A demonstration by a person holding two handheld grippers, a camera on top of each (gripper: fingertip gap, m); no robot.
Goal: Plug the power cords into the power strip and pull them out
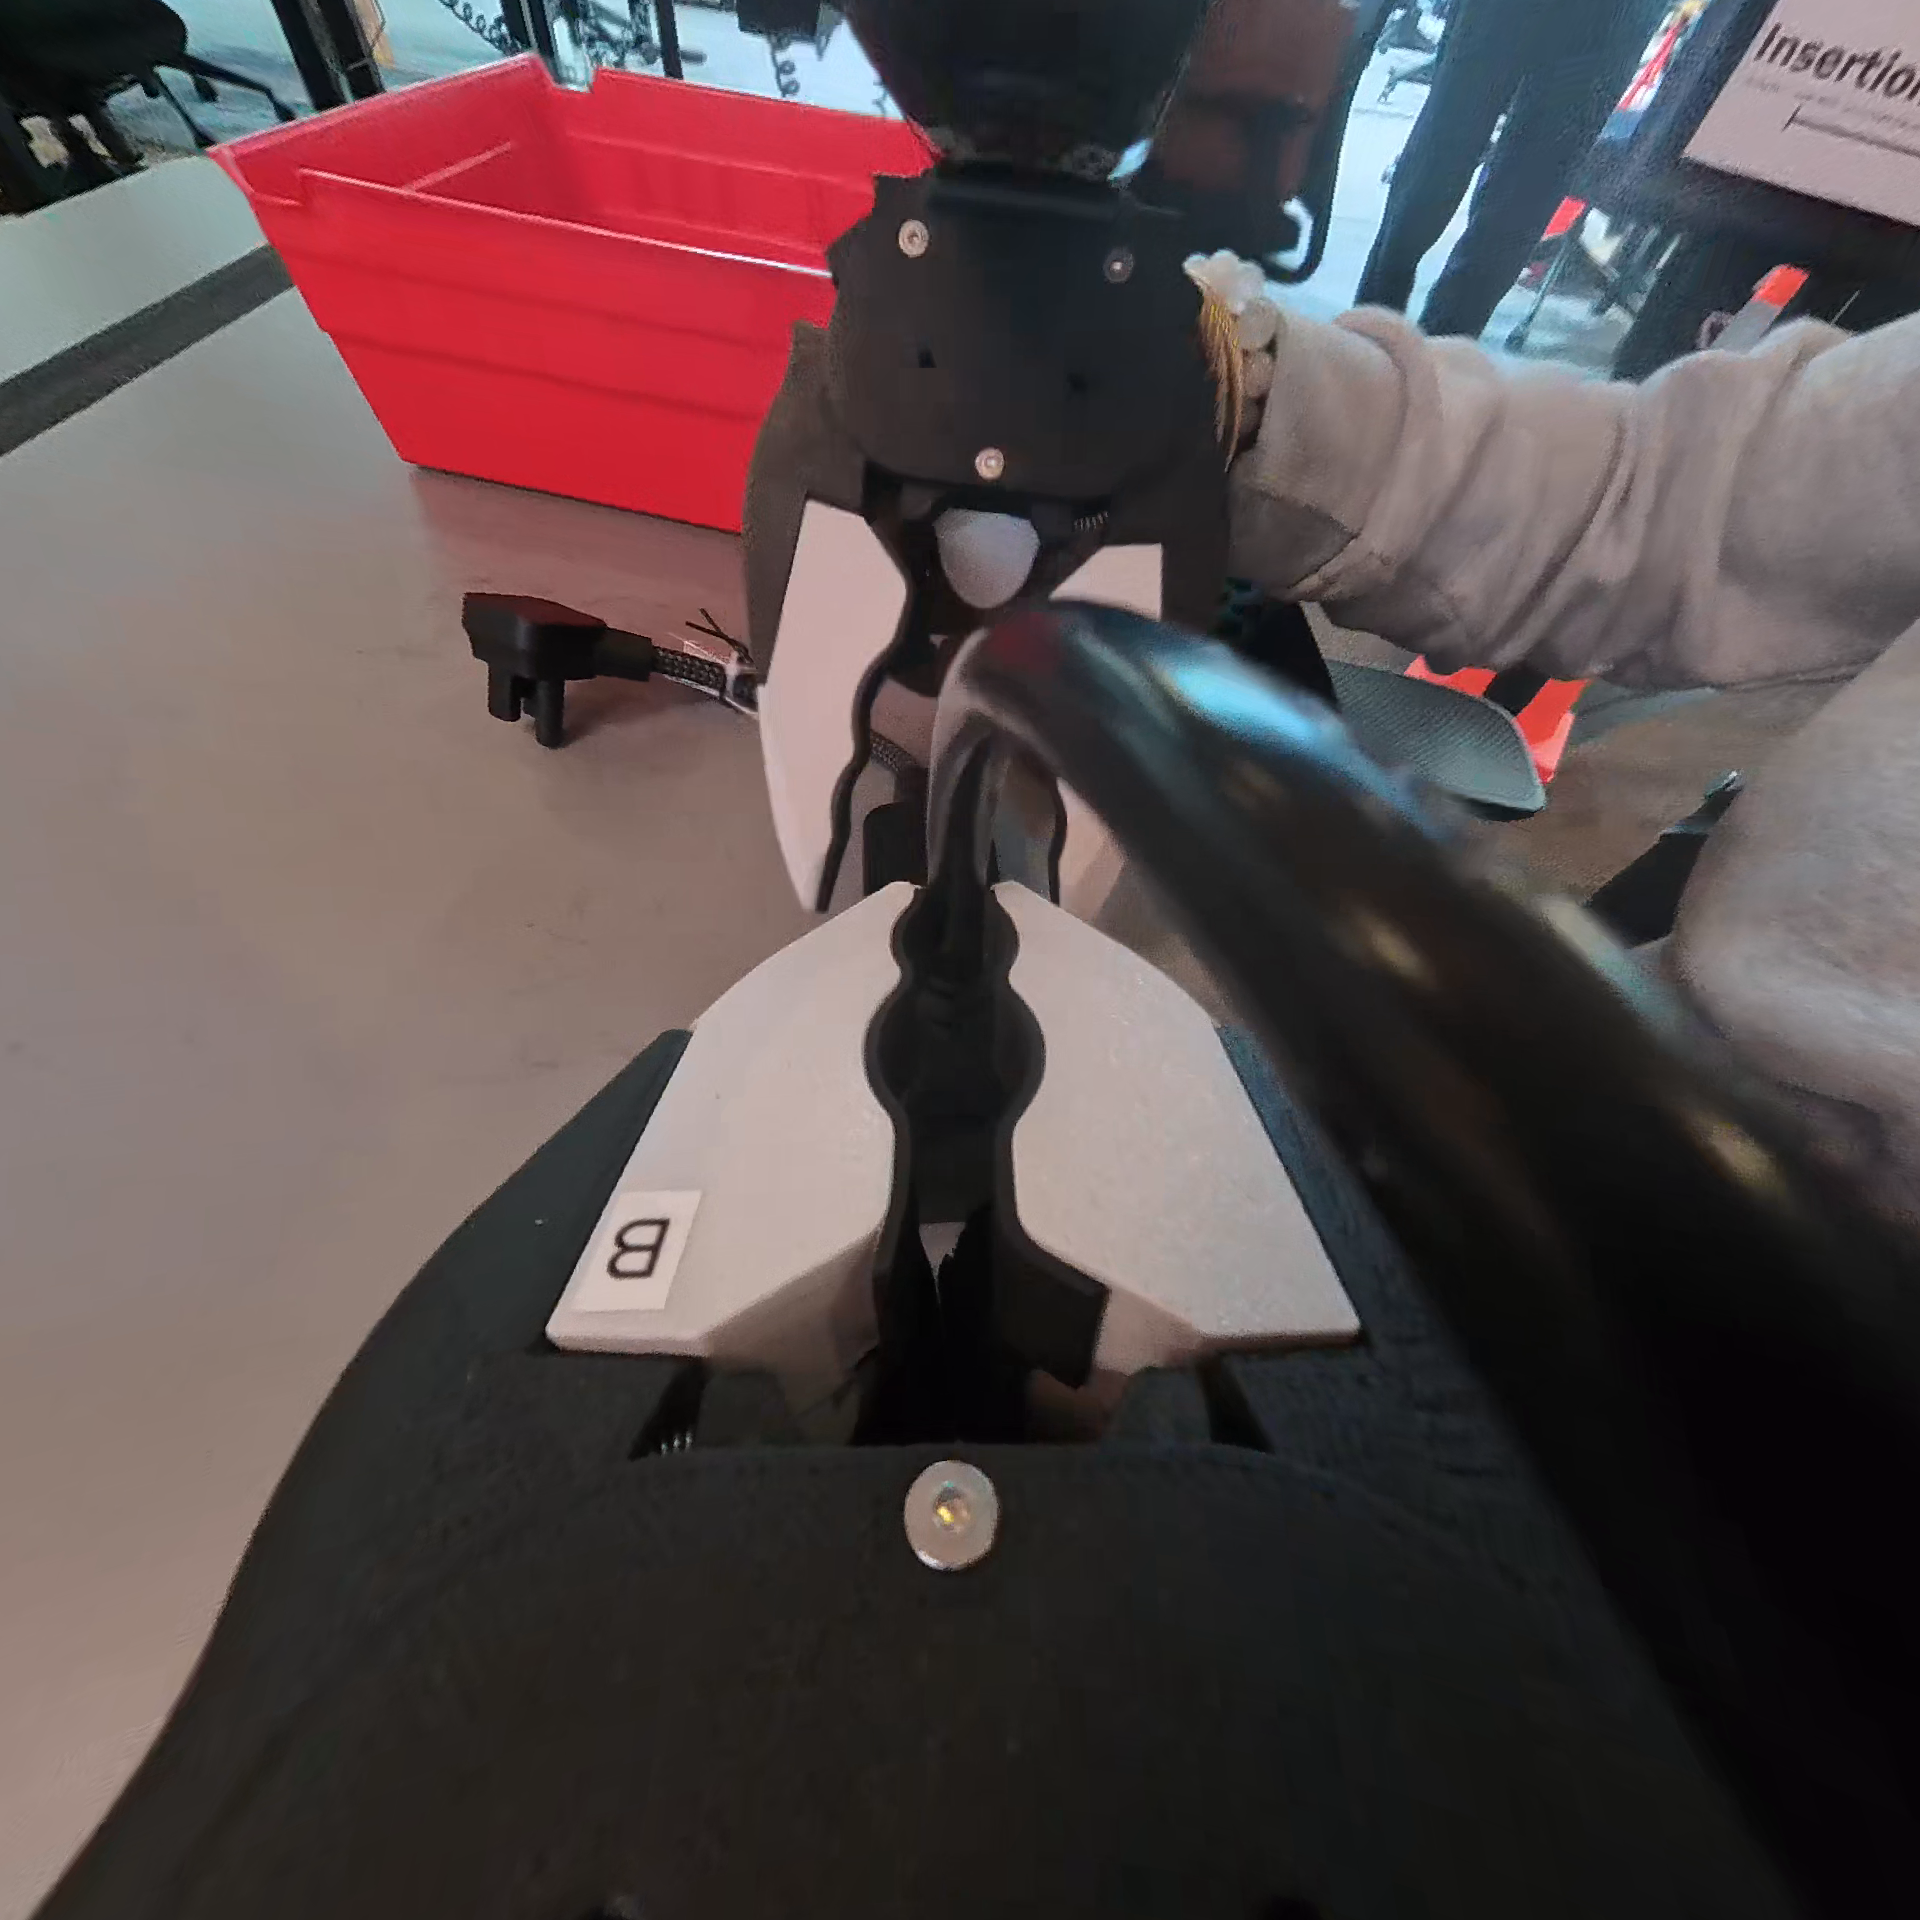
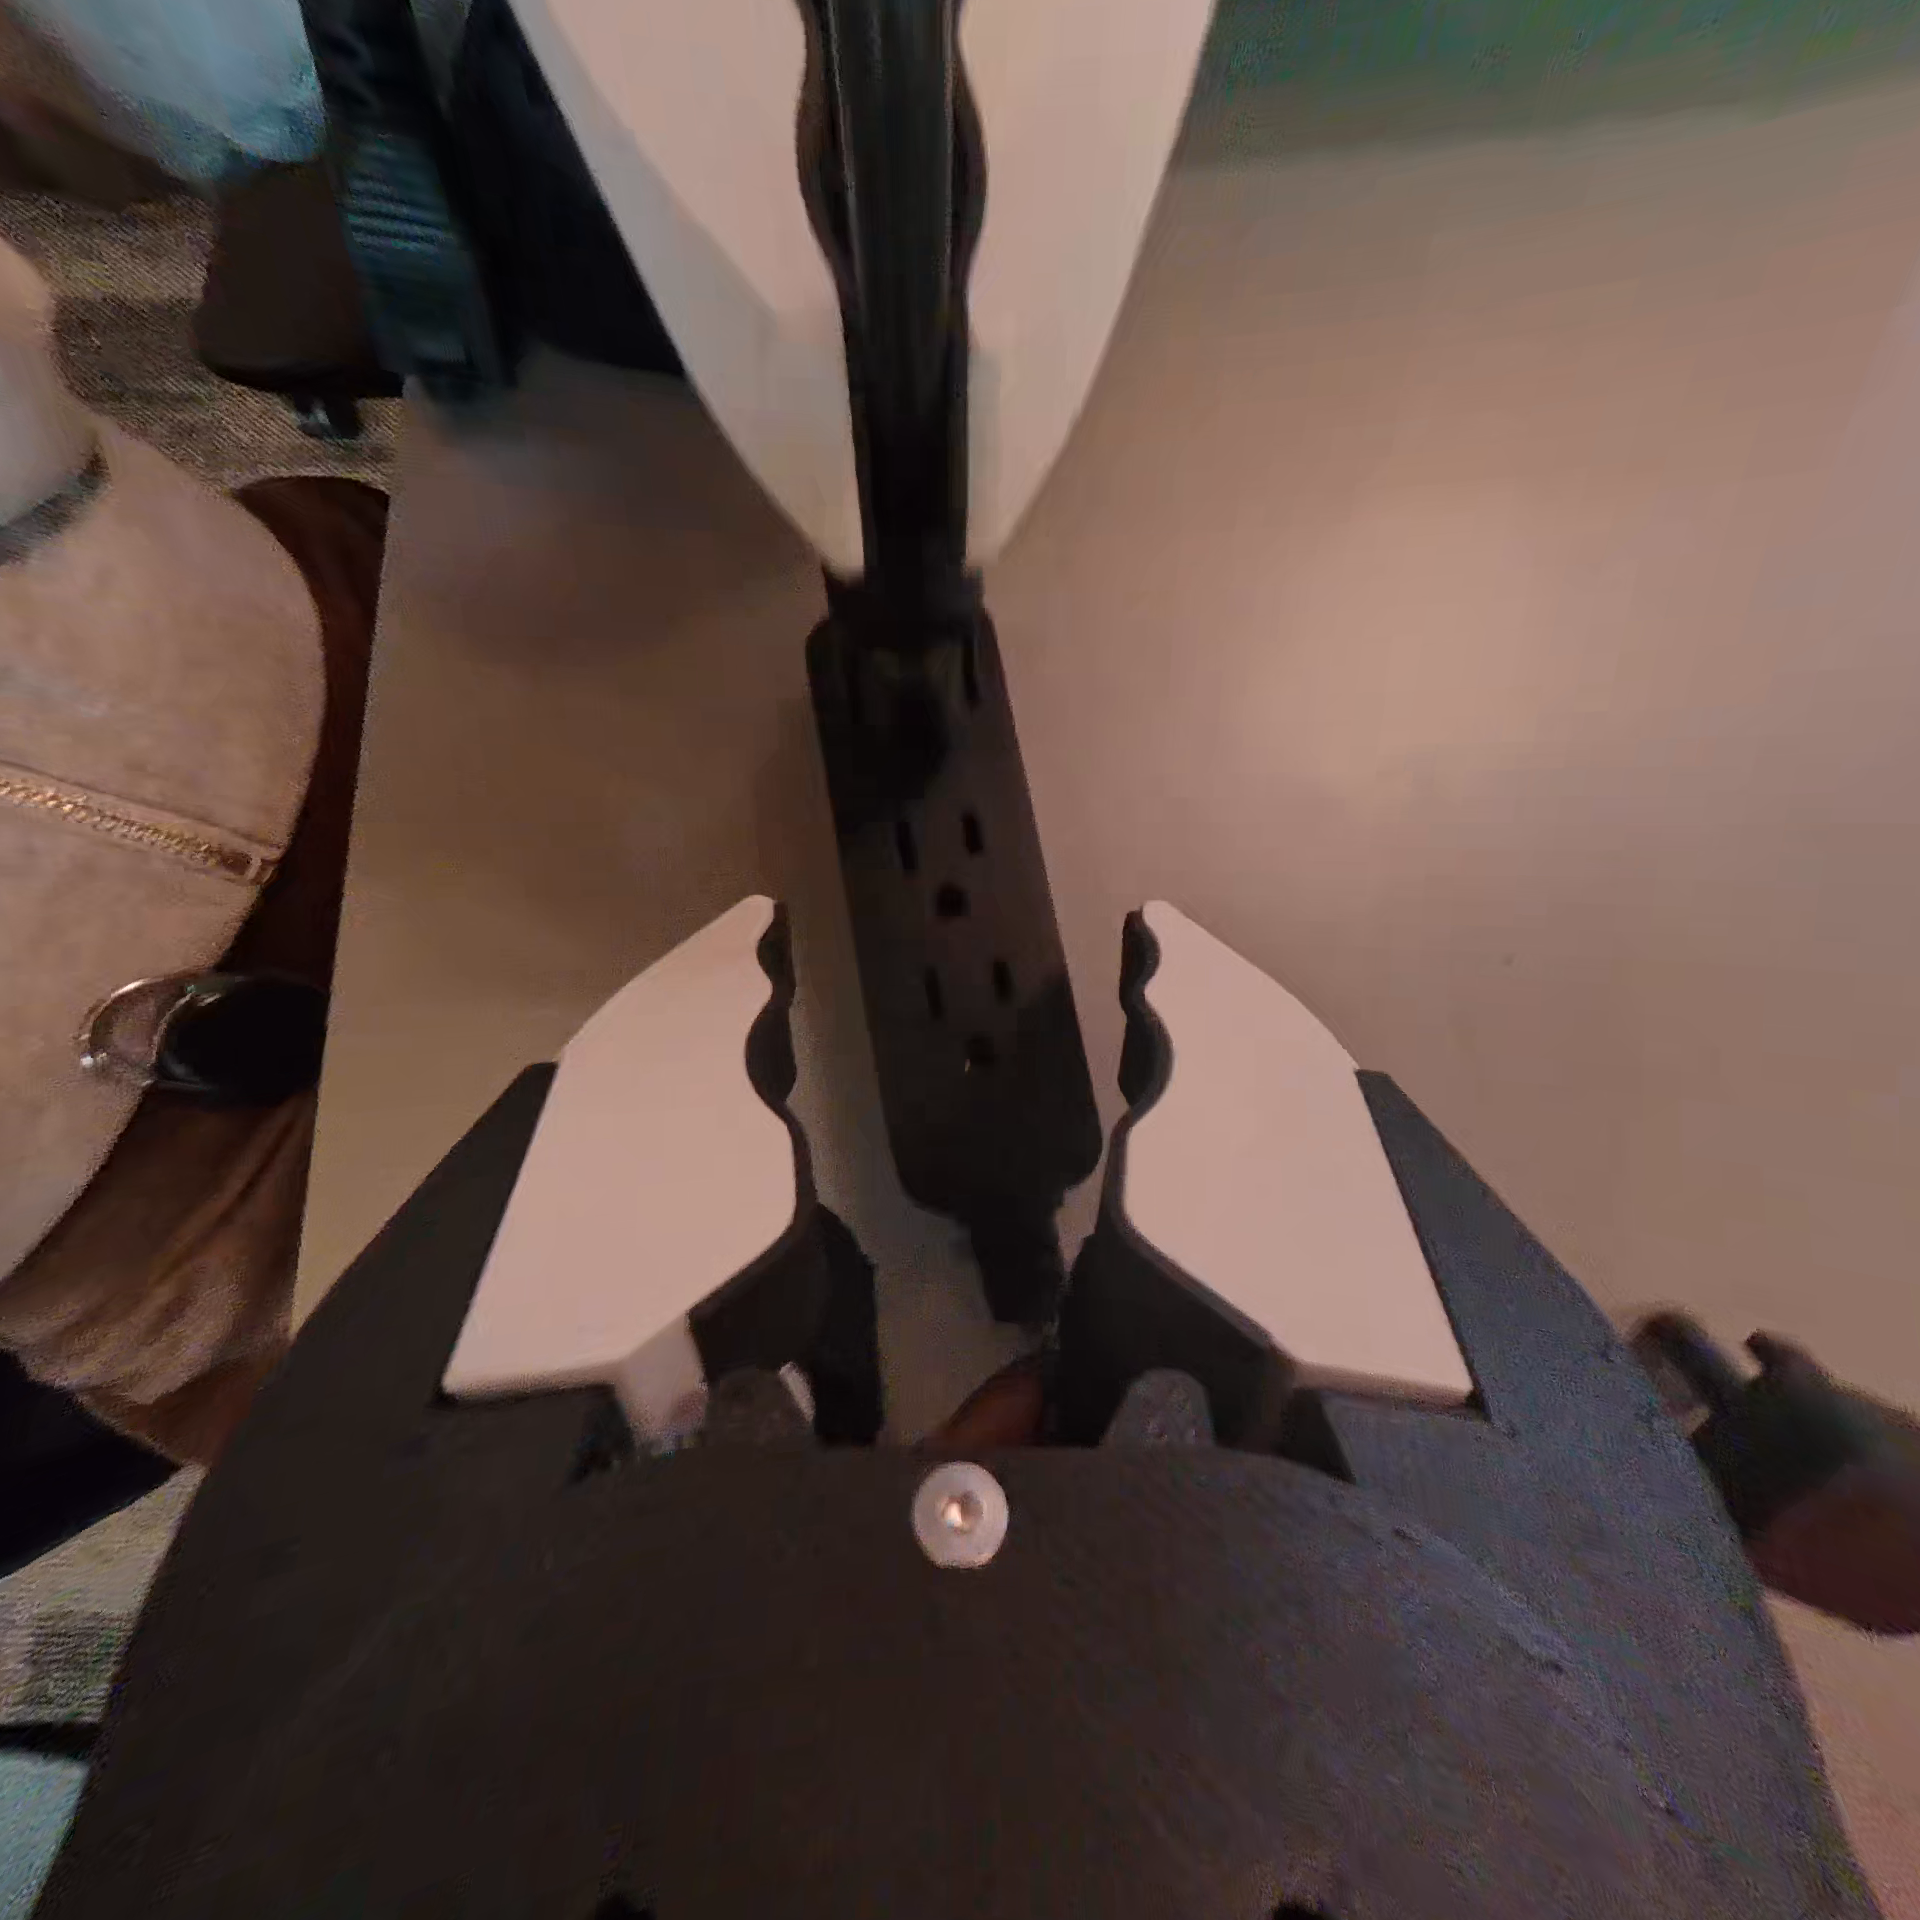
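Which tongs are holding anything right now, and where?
The left tongs are shut on a black power cord, near its plug end over the power strip. The right tongs are open, empty.

The left gripper (image 1: 954, 997) has a coarse, grainy matt black plastic body, smooth matt white finger shells and a shiny metal screw (image 1: 950, 1514); the right gripper (image 2: 956, 1023) looks alike. The power strip (image 2: 951, 935) is dull black plastic, the cord (image 1: 1299, 831) glossy black, and the red bin (image 1: 561, 312) smooth, slightly shiny plastic. The surface (image 1: 260, 935) is smooth and matt, and the sleeve (image 1: 1538, 499) is soft fleecy cloth.
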